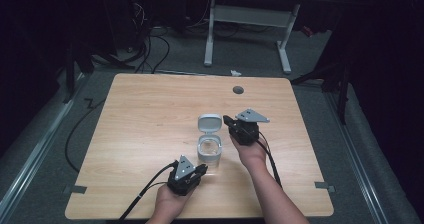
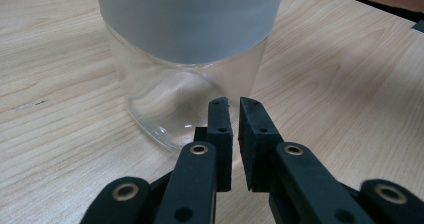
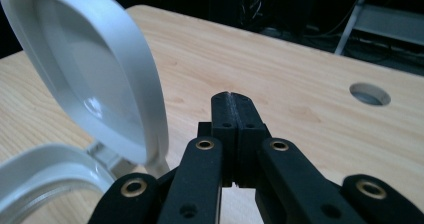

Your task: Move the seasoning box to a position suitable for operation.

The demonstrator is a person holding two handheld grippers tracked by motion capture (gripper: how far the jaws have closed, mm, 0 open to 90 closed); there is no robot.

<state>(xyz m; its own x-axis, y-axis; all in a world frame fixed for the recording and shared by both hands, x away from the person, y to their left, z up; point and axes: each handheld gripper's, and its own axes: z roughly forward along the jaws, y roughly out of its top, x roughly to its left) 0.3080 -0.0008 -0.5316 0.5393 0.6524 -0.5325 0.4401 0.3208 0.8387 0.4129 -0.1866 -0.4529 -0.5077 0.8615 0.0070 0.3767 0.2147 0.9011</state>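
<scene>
Centre of the high view, on my wooden table: one clear container with a grey collar and a hinged grey lid, the lid standing open and tilted back toward the top of the frame.

Left gripper — held in my left hand at lower centre, nose just beside the container's near side. From the left gripper view its jaws are nearly together, a thin slit between them, nothing gripped; the container's clear base sits right ahead of the tips, and I cannot tell whether they touch it.

Right gripper — held in my right hand, right of the container, tips just beside the lid. From the right gripper view its jaws are pressed fully together on nothing; the raised lid fills the left of the frame.

Round cable hole — upper right of the tabletop.

White desk frame — on the floor beyond the table, top of the frame.
</scene>
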